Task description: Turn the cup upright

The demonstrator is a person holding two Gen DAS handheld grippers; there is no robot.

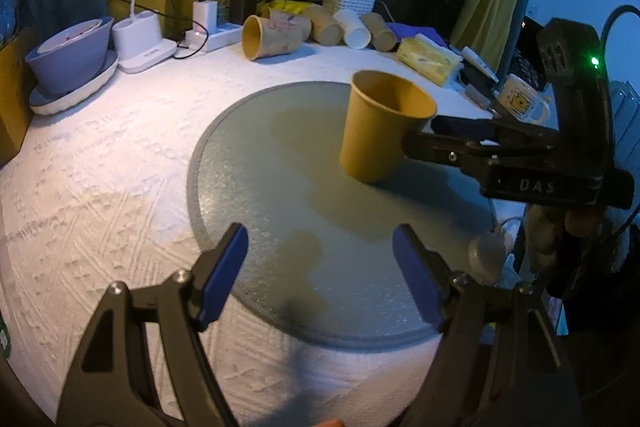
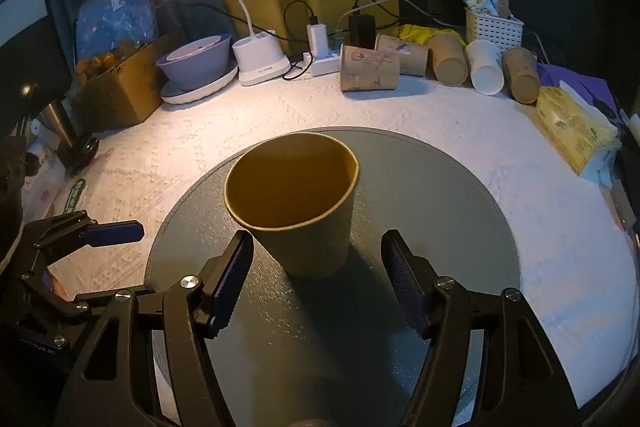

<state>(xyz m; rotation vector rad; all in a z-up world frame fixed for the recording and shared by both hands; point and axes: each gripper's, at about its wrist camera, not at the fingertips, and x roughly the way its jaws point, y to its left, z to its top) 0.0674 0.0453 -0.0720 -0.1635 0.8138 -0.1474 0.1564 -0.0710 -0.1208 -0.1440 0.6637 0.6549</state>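
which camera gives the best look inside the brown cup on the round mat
The right wrist view. It looks down into the brown cup, standing upright on the round mat, and shows the whole rim between the open right gripper. The left wrist view shows its side and only part of the inside.
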